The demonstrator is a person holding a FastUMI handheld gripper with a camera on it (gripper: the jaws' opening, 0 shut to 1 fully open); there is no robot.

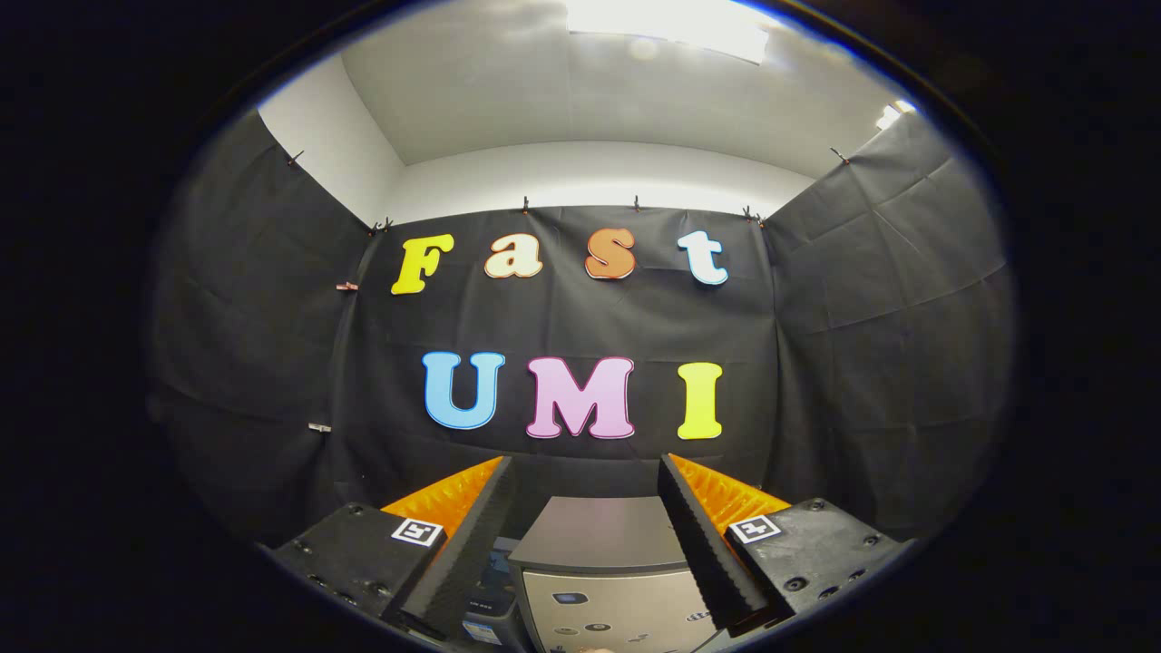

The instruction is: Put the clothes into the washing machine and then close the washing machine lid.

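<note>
While the gripper (585, 508) is held level and aimed at the booth wall, its jaws stand released with nothing between them.

Between and just below the jaws sits the washing machine (603, 580), a small grey-fronted box whose dark lid (606, 535) lies flat and closed on top. No clothes can be seen near the machine, so this fits either a load waiting somewhere below with the lid shut over an empty tub, or laundry already inside under a lid put back down. From here I cannot judge which. Either way, the gripper is poised high, and any work on the machine would call for tipping it downward.
</note>
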